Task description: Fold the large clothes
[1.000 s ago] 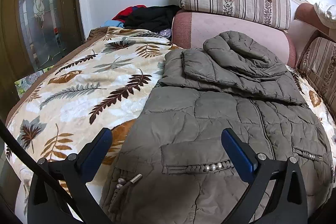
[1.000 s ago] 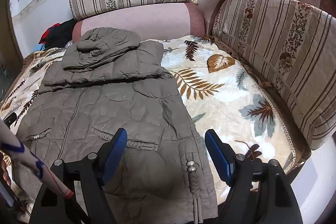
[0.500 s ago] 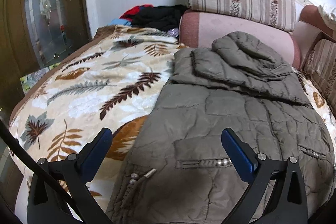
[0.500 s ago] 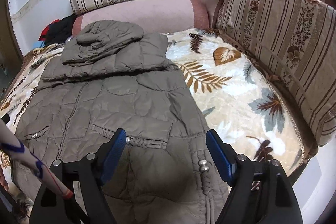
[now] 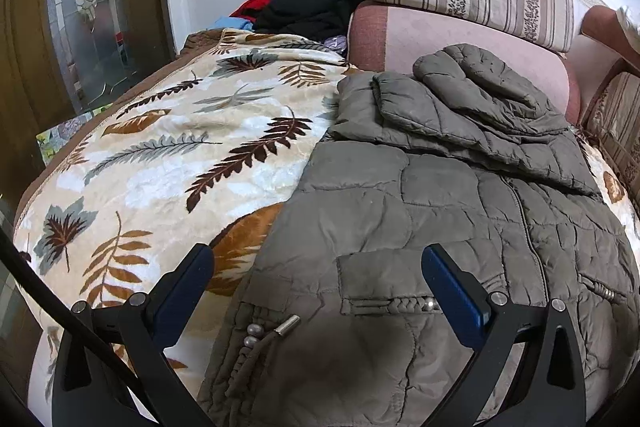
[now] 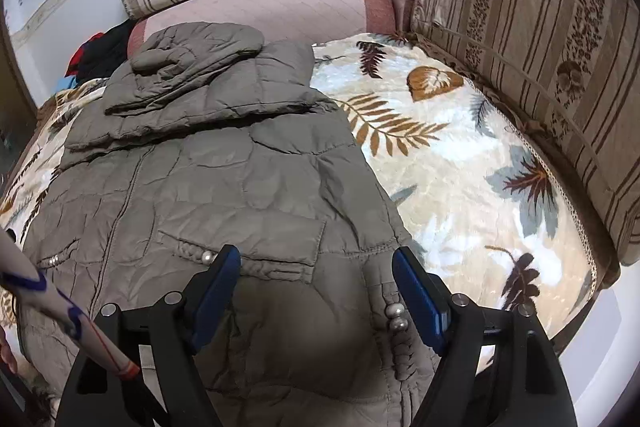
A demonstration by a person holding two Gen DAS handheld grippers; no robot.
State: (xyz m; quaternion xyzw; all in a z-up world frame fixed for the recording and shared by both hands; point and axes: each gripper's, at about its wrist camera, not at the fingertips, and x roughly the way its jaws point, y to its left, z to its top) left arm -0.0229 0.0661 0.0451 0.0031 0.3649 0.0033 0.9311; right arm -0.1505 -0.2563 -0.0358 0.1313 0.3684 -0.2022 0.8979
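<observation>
Both jaws wide open, nothing held. Our left gripper (image 5: pixel 318 269) hangs over the near left hem corner, our right gripper (image 6: pixel 316 271) over the near right hem, of the olive-grey quilted hooded puffer jacket (image 5: pixel 460 203). We think that's lining up to fold the hem toward the hood. Jacket lies flat, front up, on the cream leaf-print fleece blanket (image 5: pixel 168 163) covering the sofa. Versus a second ago: right view sits lower and closer to the hem, left view barely shifted.
</observation>
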